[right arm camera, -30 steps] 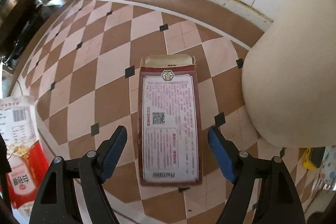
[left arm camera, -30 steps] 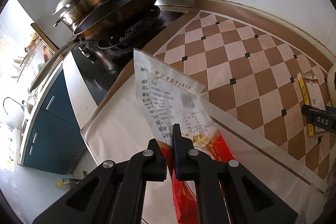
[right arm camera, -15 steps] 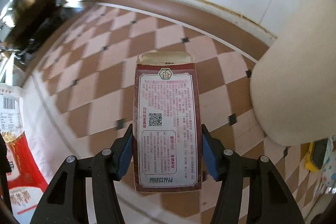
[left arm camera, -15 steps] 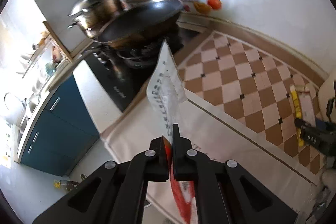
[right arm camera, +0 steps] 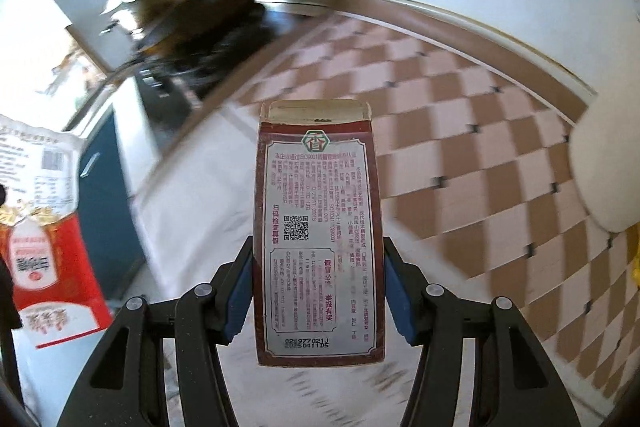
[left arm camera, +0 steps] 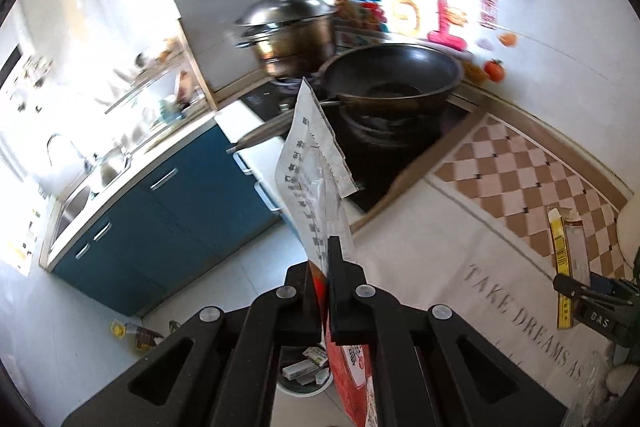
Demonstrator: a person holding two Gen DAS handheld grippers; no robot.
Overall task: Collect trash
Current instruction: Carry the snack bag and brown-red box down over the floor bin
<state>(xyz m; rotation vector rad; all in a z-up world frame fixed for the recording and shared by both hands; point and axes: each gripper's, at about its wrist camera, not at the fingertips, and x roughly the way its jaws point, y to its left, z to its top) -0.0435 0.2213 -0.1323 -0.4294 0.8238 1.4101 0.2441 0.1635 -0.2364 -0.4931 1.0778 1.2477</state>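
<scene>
Red-and-white plastic, an empty food bag [left arm camera: 320, 187], stands edge-on between the black fingers of the left gripper [left arm camera: 326, 287], which are pressed together on it low down: the red printed end hangs below the grip and the pale printed end rises above the fingertips, leaning a little forward and to the right. Straight below this gripper, down on the floor, sits a white bin [left arm camera: 304, 371] with a few scraps in it, seen between the gripper's two arms. Ahead of the bag's upper end are a dark wok [left arm camera: 392, 75] and a lidded steel pot [left arm camera: 288, 27] on the hob, with blue cabinets [left arm camera: 168, 211] to the left. The right gripper [right arm camera: 319, 291] is clamped on a flat maroon carton [right arm camera: 318, 227], its blue pads [right arm camera: 239, 291] bearing on the carton's two long edges near its lower half; the carton stands upright, printed face to the camera, its torn flap at the top, lifted off the checked tablecloth [right arm camera: 460, 163] that lies behind and to the right. In the left wrist view that gripper appears at the far right edge, holding the carton edge-on with a yellow strip showing. In the right wrist view the bag shows at the far left, held beyond the counter's edge, well apart from the carton. A rounded cream object [right arm camera: 604, 167] sits at the right, near the carton's height.
</scene>
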